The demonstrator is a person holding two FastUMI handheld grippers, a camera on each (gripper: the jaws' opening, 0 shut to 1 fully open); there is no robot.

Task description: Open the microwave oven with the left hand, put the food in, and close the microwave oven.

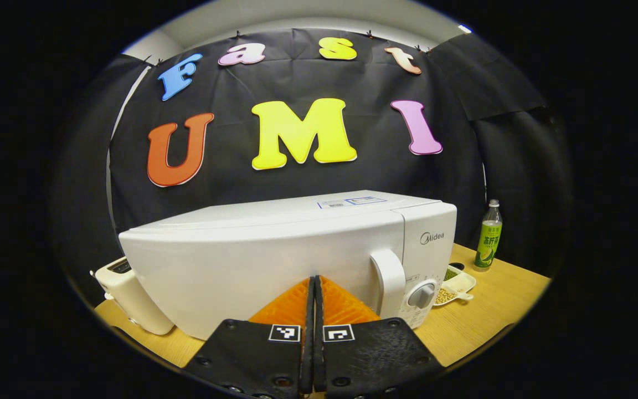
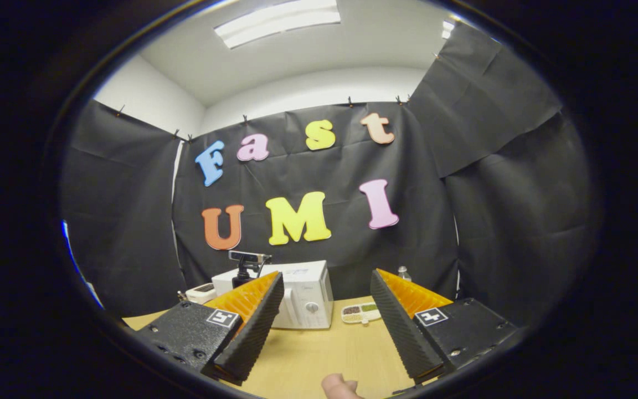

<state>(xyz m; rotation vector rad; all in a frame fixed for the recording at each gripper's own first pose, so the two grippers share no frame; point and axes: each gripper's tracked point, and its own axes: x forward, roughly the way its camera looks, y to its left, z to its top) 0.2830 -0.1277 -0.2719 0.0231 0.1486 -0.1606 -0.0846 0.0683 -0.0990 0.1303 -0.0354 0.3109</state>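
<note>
The white microwave oven (image 1: pixel 274 255) stands on the wooden table with its door closed; its upright handle (image 1: pixel 388 282) sits just left of the control knob (image 1: pixel 423 295). My left gripper (image 1: pixel 315 280) is shut with nothing between its fingers, close in front of the door and left of the handle. A white divided dish of food (image 1: pixel 454 285) lies to the right of the oven. In the right gripper view the microwave oven (image 2: pixel 302 302) and the dish (image 2: pixel 360 313) are farther off. My right gripper (image 2: pixel 325 275) is open and holds nothing, well back over the table.
A green drink bottle (image 1: pixel 488 235) stands at the back right of the table (image 1: pixel 485 316). A cream toaster (image 1: pixel 130 296) sits left of the oven. A small camera (image 2: pixel 248 257) shows above the oven. A person's fingertip (image 2: pixel 338 386) shows at the near edge.
</note>
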